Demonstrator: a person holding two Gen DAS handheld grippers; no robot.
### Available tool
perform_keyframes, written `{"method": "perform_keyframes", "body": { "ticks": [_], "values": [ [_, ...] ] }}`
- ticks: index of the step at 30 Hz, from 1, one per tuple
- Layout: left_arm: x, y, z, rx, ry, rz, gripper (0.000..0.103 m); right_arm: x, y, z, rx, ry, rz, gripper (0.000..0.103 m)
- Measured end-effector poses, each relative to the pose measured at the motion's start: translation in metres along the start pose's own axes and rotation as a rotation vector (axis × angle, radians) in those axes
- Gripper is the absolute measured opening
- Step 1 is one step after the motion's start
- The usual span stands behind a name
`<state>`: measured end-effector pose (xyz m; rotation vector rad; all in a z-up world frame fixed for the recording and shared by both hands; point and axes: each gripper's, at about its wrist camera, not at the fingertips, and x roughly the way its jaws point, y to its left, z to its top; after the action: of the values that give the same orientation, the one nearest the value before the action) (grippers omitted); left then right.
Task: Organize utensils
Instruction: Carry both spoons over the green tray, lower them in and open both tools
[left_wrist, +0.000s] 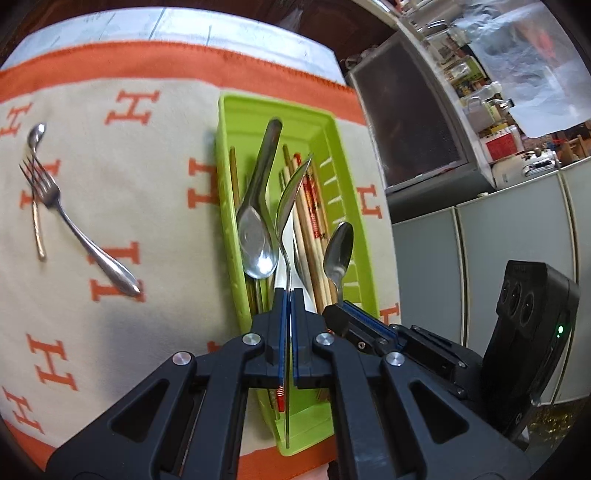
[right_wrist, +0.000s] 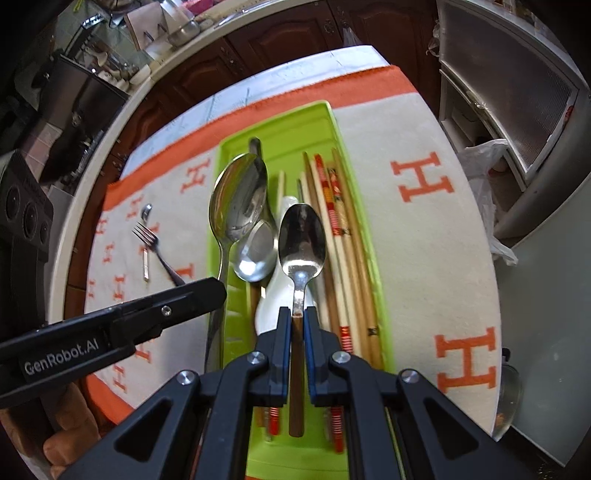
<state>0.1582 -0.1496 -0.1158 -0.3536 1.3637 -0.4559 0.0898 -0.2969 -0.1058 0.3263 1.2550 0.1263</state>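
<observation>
Above the green tray (left_wrist: 332, 122), which lies on the blanket (left_wrist: 155, 206) near the right edge of the desk (right_wrist: 295, 70), we hold both claws close together. Our left claw (left_wrist: 289, 295) is closed on the handle of a large steel spoon (left_wrist: 291, 192), which we see from its thin side, with the bowl pointing away from us over the tray. Our right claw (right_wrist: 297, 314) is closed on the brown handle of a smaller spoon (right_wrist: 302, 236), whose bowl faces up above the tray.

Inside the tray we see a short steel soup spoon (left_wrist: 258, 240), a white spoon (right_wrist: 273, 302) partly hidden below the others, and several wooden chopsticks (right_wrist: 343, 206) lying along the right side, some of them with red patterns.

Toward the left edge of the desk, well apart from the tray, a fork (left_wrist: 74, 225) lies on the blanket, and its prongs cross over a small spoon (left_wrist: 37, 136). The blanket is cream with orange H letters and an orange border.
</observation>
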Motion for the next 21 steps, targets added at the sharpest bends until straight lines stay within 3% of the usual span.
{"method": "perform_keyframes", "body": {
  "ticks": [7, 21],
  "values": [
    [0.029, 0.001, -0.018, -0.015, 0.064, 0.035, 0.000, 0.007, 0.004, -0.008, -0.066, 0.030, -0.026, 0.007],
    [0.009, -0.031, -0.040, 0.145, 0.024, 0.122, 0.000, -0.001, 0.011, -0.020, -0.075, 0.031, -0.023, 0.008]
  ]
}}
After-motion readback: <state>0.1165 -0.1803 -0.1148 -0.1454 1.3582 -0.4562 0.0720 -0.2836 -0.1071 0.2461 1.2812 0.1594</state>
